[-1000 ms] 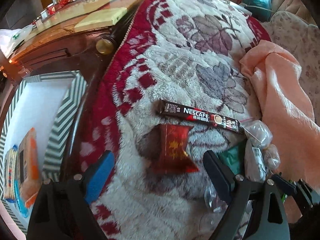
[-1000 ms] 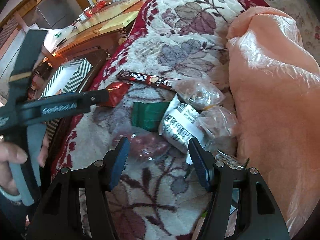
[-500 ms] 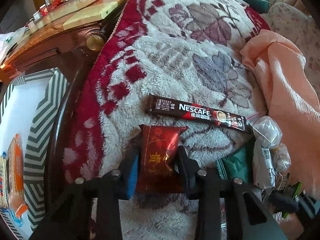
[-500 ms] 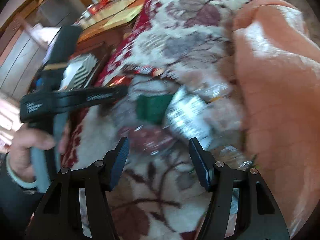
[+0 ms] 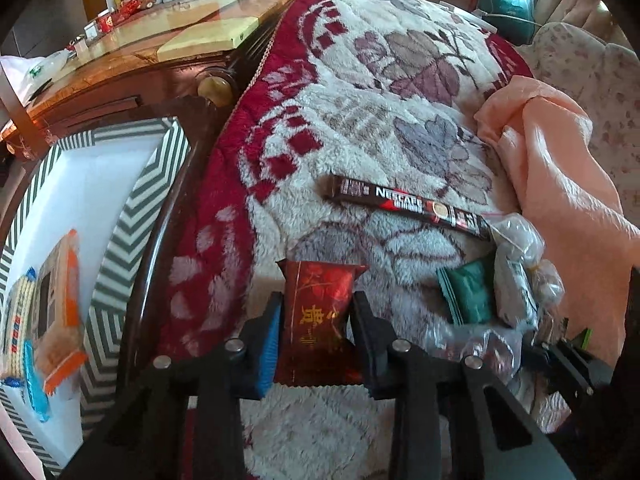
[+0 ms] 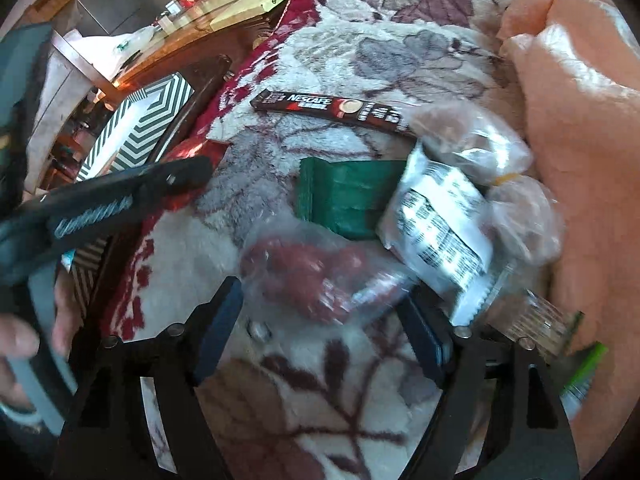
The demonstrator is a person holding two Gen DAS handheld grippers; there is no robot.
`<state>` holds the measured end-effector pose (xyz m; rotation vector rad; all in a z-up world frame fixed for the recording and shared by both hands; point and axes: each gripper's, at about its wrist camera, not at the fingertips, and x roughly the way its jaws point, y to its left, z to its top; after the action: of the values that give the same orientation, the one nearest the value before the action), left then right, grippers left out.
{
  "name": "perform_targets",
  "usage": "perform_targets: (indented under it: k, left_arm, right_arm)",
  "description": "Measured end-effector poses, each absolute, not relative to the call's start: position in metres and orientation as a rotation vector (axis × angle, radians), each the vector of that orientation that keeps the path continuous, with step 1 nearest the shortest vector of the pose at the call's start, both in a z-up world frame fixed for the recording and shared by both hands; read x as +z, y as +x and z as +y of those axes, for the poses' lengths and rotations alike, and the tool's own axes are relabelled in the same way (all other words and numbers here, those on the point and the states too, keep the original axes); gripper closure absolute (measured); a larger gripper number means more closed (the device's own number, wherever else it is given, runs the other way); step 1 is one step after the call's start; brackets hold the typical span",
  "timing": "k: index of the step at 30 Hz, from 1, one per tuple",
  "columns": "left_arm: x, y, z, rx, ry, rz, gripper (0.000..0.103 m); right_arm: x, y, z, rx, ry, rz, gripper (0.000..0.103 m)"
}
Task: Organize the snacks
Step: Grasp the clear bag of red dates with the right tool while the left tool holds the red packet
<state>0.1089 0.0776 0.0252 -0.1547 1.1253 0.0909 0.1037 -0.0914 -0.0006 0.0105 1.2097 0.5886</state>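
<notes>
My left gripper (image 5: 316, 312) is shut on a red snack packet (image 5: 318, 308) and holds it over the fleece blanket (image 5: 360, 128). A Nescafe stick (image 5: 408, 204) lies beyond it, with a green packet (image 5: 468, 296) and clear bags (image 5: 520, 240) to the right. My right gripper (image 6: 320, 320) is open, its fingers either side of a clear bag of reddish snacks (image 6: 312, 276). Behind that lie the green packet (image 6: 348, 200), a silver-white packet (image 6: 436, 216) and the Nescafe stick (image 6: 332, 106). The left gripper (image 6: 120, 196) shows at the left of the right wrist view.
A box with a green-striped rim (image 5: 132, 216) sits low on the left and holds an orange packet (image 5: 60, 304) and a blue-white one (image 5: 20, 320). A peach cloth (image 5: 560, 192) lies on the right. A wooden table (image 5: 160, 48) stands behind the box.
My left gripper closed on the red packet and lifted it slightly back. My right gripper moved in closer around the clear bag of reddish snacks.
</notes>
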Motion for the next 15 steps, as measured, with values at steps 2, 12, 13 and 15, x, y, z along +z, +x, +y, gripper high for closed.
perform_targets:
  k: [2, 12, 13, 15]
  left_arm:
    - [0.025, 0.105, 0.08, 0.094, -0.161, 1.126, 0.067]
    - [0.039, 0.076, 0.089, 0.085, -0.201, 1.093, 0.067]
    - [0.041, 0.072, 0.091, 0.088, -0.2, 1.089, 0.067]
    - [0.045, 0.067, 0.094, 0.091, -0.202, 1.08, 0.067]
  right_arm:
    - [0.003, 0.1, -0.092, 0.609, -0.014, 1.18, 0.043]
    - [0.028, 0.085, -0.097, 0.669, -0.049, 1.13, 0.069]
    - [0.031, 0.083, -0.096, 0.675, -0.053, 1.126, 0.07]
    - [0.035, 0.08, -0.092, 0.685, -0.06, 1.117, 0.07]
